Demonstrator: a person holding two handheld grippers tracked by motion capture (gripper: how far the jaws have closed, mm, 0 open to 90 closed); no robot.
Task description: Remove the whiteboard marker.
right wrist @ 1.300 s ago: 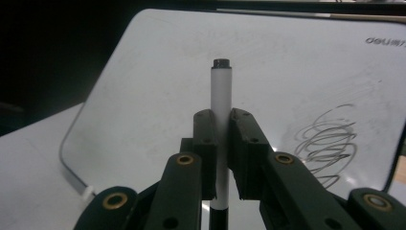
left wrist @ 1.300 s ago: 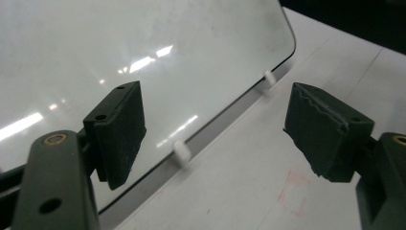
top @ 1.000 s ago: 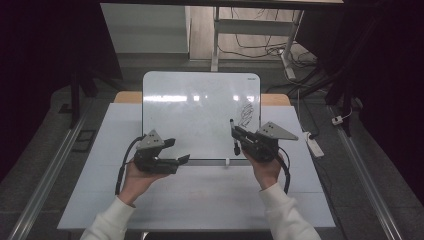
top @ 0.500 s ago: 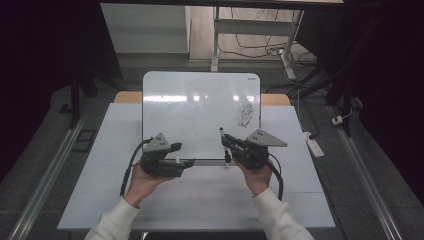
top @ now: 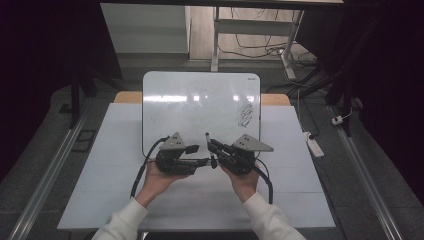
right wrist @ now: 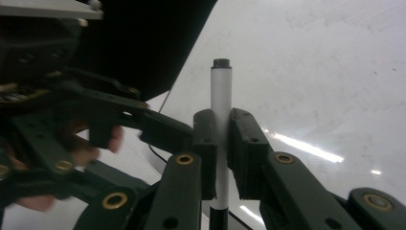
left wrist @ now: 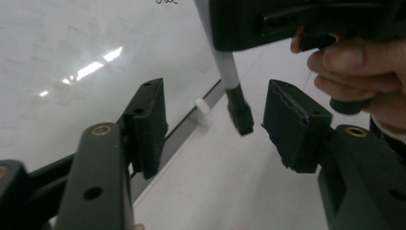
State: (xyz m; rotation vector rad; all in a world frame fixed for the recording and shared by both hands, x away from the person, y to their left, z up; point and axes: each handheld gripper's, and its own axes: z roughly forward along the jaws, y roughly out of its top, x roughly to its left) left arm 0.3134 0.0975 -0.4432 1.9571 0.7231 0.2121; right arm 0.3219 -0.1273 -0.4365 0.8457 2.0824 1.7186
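While clamped, marker [right wrist: 221,91] place: crosswise between the 2 pads of the right hand-held gripper [right wrist: 221,125], white barrel poking out beyond them, dark part trailing out the near side.
Black end [left wrist: 240,114] place: inside the gap of the left hand-held gripper [left wrist: 214,108], nearer the pad seen at the right of the left gripper view, touching neither.
Handling: light, stiff, smooth plastic; apt to slide or swivel under a loose pinch; hardly fragile.
Best hold: square across the barrel for carrying; flat on the black end, probably the cap, for a straight pull along the axis.
Right hand-held gripper state: fully closed on the barrel, firm.
Left hand-held gripper state: about half open, just been closing, black end between the pads but not yet gripped.
Beneath both: near edge of the whiteboard [top: 200,100] and the worktop [top: 125,190], close under the 2 hand-held grippers.
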